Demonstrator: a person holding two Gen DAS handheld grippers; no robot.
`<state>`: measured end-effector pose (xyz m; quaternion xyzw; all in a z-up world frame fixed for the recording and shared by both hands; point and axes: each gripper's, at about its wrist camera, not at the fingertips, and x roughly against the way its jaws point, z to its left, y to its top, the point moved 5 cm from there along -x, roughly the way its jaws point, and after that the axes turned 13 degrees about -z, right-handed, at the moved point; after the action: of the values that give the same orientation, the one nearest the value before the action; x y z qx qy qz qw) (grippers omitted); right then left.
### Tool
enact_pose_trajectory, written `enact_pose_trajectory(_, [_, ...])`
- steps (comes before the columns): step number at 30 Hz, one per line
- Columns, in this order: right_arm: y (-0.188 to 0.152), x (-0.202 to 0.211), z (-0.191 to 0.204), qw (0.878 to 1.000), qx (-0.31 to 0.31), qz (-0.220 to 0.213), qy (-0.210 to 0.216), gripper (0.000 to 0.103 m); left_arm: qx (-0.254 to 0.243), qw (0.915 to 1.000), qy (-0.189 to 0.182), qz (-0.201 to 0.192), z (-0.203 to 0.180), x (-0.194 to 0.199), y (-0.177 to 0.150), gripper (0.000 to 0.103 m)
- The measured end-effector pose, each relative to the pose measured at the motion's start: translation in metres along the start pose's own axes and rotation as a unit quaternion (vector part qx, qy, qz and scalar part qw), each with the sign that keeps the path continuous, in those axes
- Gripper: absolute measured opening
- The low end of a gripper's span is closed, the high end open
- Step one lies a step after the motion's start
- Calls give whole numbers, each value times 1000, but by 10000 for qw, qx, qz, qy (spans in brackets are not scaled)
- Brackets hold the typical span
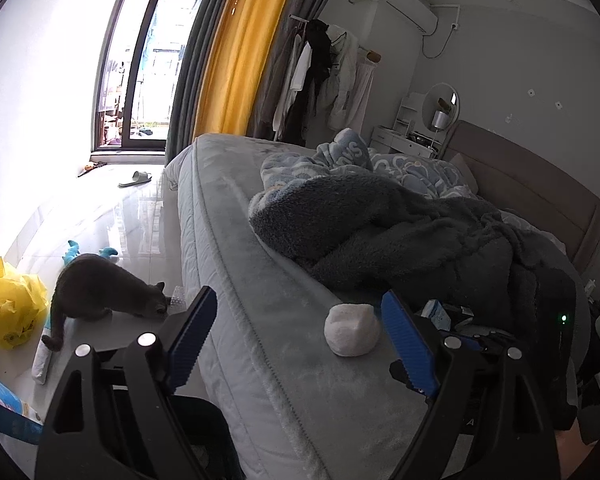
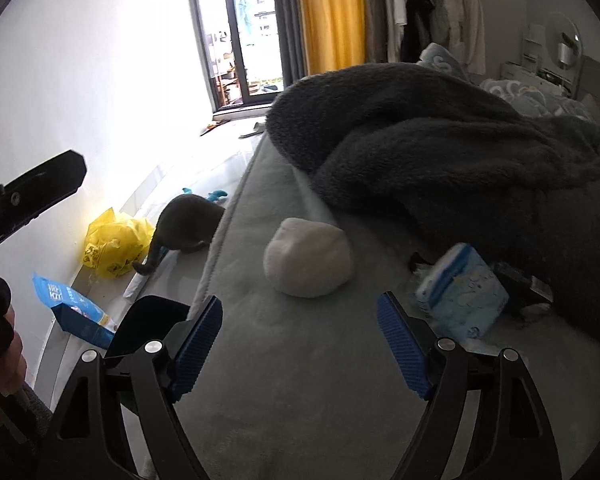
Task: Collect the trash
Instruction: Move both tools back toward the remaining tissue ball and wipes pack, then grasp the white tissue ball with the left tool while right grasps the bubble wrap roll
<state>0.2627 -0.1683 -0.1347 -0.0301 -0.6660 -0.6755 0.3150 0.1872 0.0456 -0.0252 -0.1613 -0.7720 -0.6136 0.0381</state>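
Observation:
A crumpled white wad of tissue (image 1: 352, 330) lies on the grey bed (image 1: 268, 280) near its foot edge; it also shows in the right wrist view (image 2: 309, 257). My left gripper (image 1: 298, 332) is open and empty above the bed edge, the wad just inside its right finger. My right gripper (image 2: 300, 326) is open and empty, a short way in front of the wad. A pale blue tissue pack (image 2: 462, 294) lies on the bed to the right. A yellow plastic bag (image 2: 114, 242) lies on the floor by the wall.
A grey cat (image 1: 104, 290) stands on the floor beside the bed. A dark fleece blanket (image 2: 440, 148) is heaped behind the wad. A blue carton (image 2: 78, 314) and a blue toy (image 1: 108, 254) lie on the floor. The other gripper's body (image 2: 32, 192) shows at left.

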Motion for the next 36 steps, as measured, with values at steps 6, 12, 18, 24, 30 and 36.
enact_pose_trajectory(6, [-8, 8, -43, 9982, -269, -69, -534, 84, -232, 9995, -139, 186, -26, -18, -16, 87])
enact_pose_trajectory(12, [-12, 14, -75, 9957, -528, -101, -749, 87, -56, 9984, -154, 540, -33, -42, -37, 87])
enact_pose_trajectory(18, [-19, 15, -99, 9938, -675, -62, -884, 87, 94, 9955, 96, 938, -40, -68, -60, 87])
enact_pose_trajectory(24, [-34, 8, -117, 9939, -836, 139, -708, 88, 179, 9936, 310, 1070, -47, -86, -76, 87])
enact_pose_trajectory(30, [-47, -2, -127, 9937, -948, 363, -465, 75, 310, 9919, 620, 1067, -46, -102, -84, 87])
enact_pose_trajectory(36, [-52, -1, -121, 9959, -771, 428, -218, 66, 449, 9907, 700, 1078, -51, -117, -91, 87])
